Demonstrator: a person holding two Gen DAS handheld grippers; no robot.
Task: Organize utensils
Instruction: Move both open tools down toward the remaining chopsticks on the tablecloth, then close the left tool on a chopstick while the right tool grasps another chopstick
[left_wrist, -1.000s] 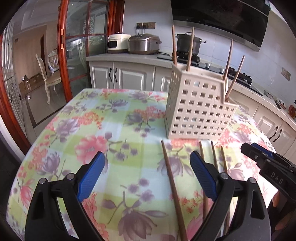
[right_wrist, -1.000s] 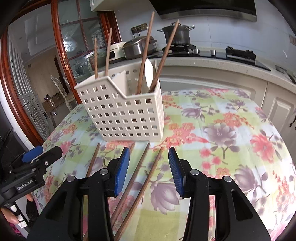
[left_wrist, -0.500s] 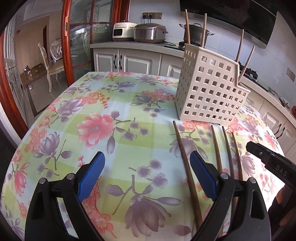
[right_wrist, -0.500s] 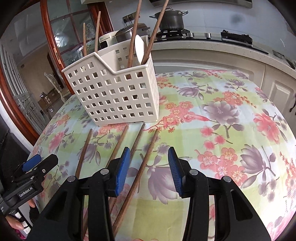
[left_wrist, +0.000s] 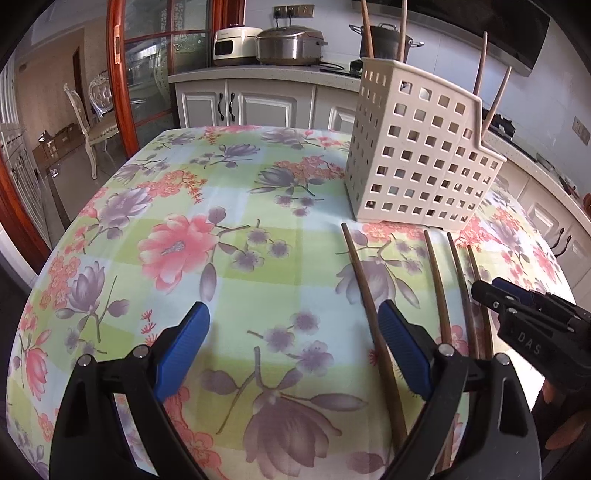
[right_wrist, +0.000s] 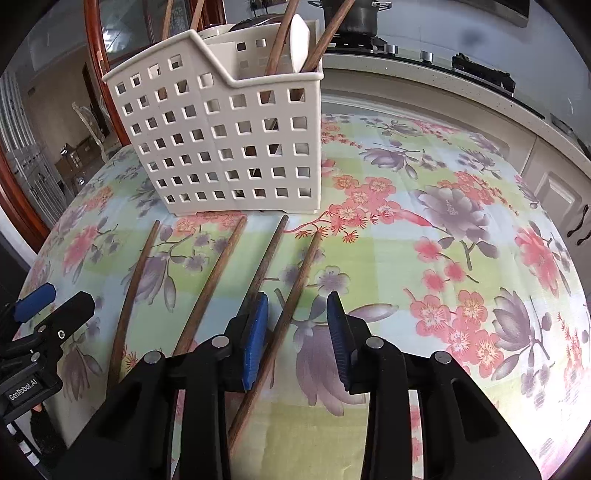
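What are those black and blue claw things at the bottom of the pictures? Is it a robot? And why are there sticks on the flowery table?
It is no robot. A person holds a grabbing tool in each hand, and a small camera on each tool looks out along its two fingers. One picture comes from the left gripper, the other from the right gripper.

On the table with the flowery cloth stands a cream utensil holder full of square holes, with some chopsticks and a white spoon already standing in it. Four more brown chopsticks lie flat in front of it.

Nothing is held yet. The left gripper is wide open over the cloth. The right gripper's jaws are closing around the rightmost chopstick, which lies between them.
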